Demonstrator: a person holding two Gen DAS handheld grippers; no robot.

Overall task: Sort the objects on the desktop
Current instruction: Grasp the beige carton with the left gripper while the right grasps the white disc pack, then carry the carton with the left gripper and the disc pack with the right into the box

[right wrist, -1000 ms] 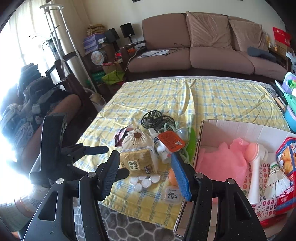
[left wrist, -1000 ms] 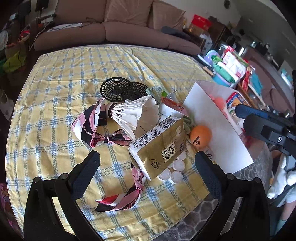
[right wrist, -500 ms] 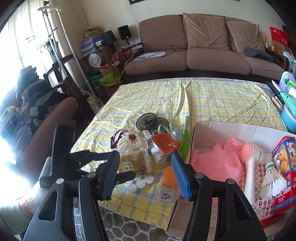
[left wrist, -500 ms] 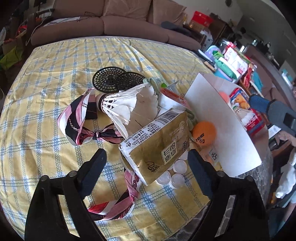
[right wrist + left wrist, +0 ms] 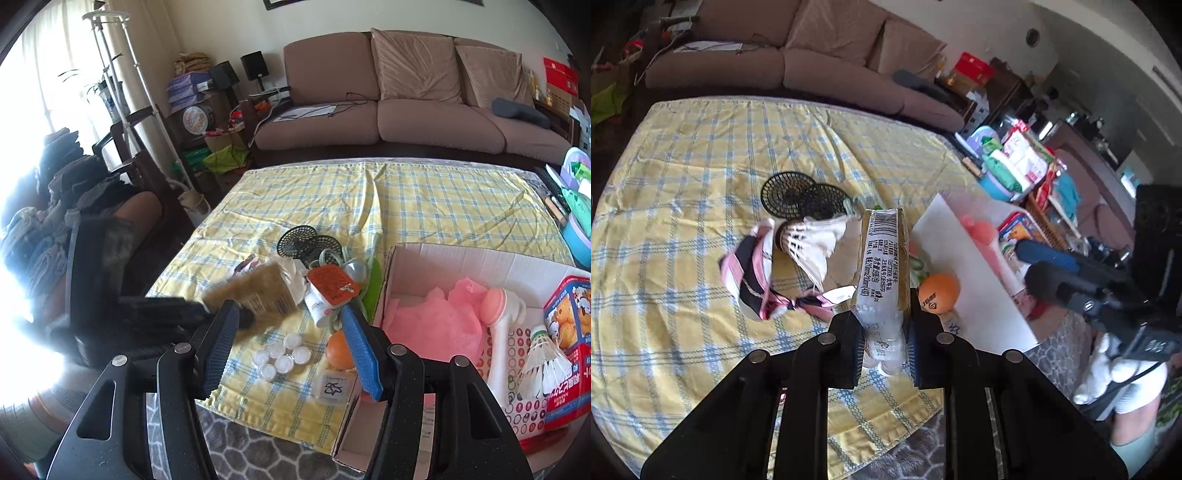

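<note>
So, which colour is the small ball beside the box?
Orange, with a dark printed mark; the ball shows best in the left wrist view.

Brown sofa (image 5: 402, 110) well ahead of the gripper, two cushions (image 5: 413, 70) upright on it. Black speaker (image 5: 255, 65) ahead-left beside stacked boxes (image 5: 186, 90). Grey patterned rug (image 5: 258, 454) below, under the counter edge.

Tissue pack (image 5: 884, 269): glossy plastic film. Tablecloth (image 5: 683, 177): woven checked cloth, creased. Box (image 5: 461, 266): matt white cardboard. Ball (image 5: 940, 293): smooth plastic.
</note>
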